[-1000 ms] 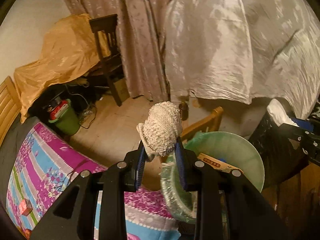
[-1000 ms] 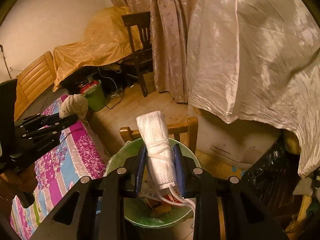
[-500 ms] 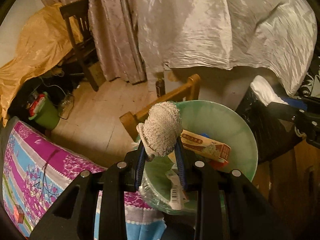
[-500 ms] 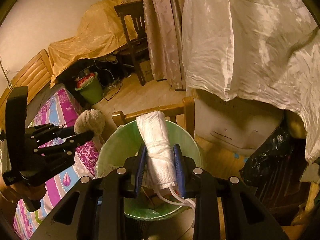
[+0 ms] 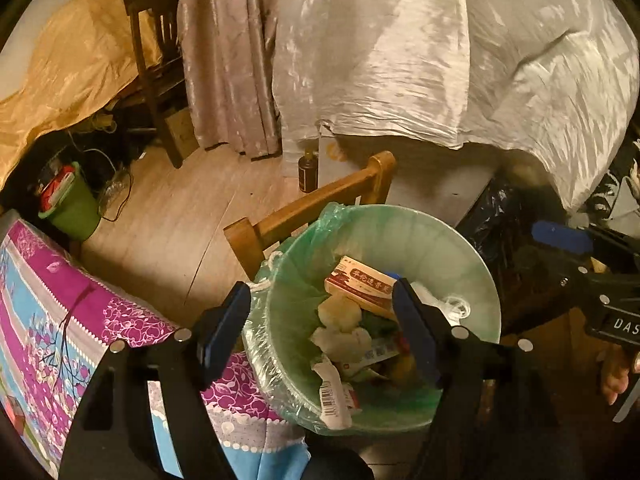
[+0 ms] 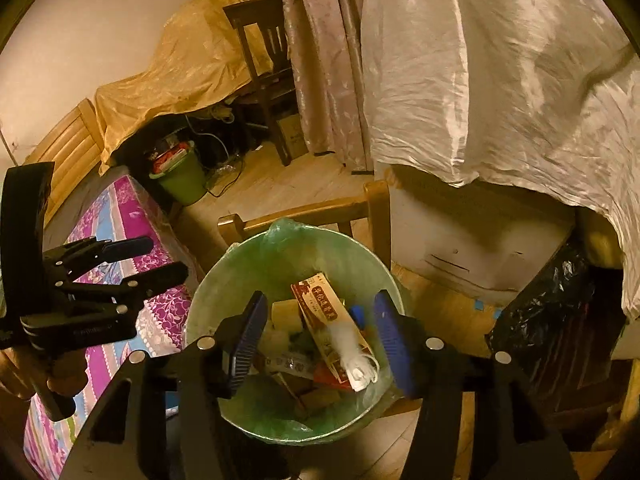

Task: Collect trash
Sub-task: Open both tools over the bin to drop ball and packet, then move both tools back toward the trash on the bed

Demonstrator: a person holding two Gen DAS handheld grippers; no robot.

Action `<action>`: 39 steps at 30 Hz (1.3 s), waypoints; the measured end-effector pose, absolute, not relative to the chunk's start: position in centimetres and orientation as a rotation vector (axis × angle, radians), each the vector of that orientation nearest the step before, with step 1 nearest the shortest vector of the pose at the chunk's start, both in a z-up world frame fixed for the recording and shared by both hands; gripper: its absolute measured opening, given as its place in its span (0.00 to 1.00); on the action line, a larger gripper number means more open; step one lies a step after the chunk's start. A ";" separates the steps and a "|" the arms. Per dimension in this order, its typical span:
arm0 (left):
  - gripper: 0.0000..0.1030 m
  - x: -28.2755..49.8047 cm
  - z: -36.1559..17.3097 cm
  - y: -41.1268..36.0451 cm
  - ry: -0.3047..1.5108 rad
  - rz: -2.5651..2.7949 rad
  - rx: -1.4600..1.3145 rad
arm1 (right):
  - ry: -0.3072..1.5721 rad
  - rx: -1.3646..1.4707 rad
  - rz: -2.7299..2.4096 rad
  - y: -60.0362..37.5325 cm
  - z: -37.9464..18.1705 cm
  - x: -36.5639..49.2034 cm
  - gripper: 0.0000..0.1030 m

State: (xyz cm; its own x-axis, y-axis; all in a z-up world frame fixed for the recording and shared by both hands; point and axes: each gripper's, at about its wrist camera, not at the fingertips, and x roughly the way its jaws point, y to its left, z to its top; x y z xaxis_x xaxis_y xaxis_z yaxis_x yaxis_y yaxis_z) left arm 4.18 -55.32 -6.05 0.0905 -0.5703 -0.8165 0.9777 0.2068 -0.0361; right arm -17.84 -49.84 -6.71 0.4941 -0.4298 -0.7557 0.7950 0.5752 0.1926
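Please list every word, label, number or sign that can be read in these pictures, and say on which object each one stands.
"DAS": white letters, cut off at the picture's edge, on the right gripper body in the left wrist view.
Red and cream box in the lined trash bin: printed characters, too blurred to read.
Barcode label in the bin: digits too small to read.
Left gripper body: faint embossed lettering, unreadable.
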 end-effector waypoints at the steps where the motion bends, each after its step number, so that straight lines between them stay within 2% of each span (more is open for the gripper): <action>1: 0.66 4.2 -6.0 -55.2 0.817 -1.267 0.621 | 0.716 0.574 -0.797 -49.8 -6.7 -17.9 0.55; 17: 0.65 4.4 -4.3 -52.9 0.759 -1.281 0.605 | 0.692 0.394 -0.902 -46.3 -4.6 -16.8 0.54; 25: 0.65 4.6 -3.5 -50.4 0.738 -1.309 0.609 | 0.602 0.357 -0.905 -44.3 -2.0 -16.6 0.54; 33: 0.66 7.6 -2.1 -42.7 0.737 -1.300 0.559 | 0.446 0.293 -0.809 -40.1 0.8 -12.4 0.54; 37: 0.66 11.0 -1.9 -36.4 0.755 -1.209 0.485 | 0.399 0.261 -0.725 -37.2 1.5 -8.8 0.54; 39: 0.66 13.3 -2.0 -32.1 0.767 -1.127 0.424 | 0.398 0.243 -0.664 -35.6 1.5 -6.4 0.58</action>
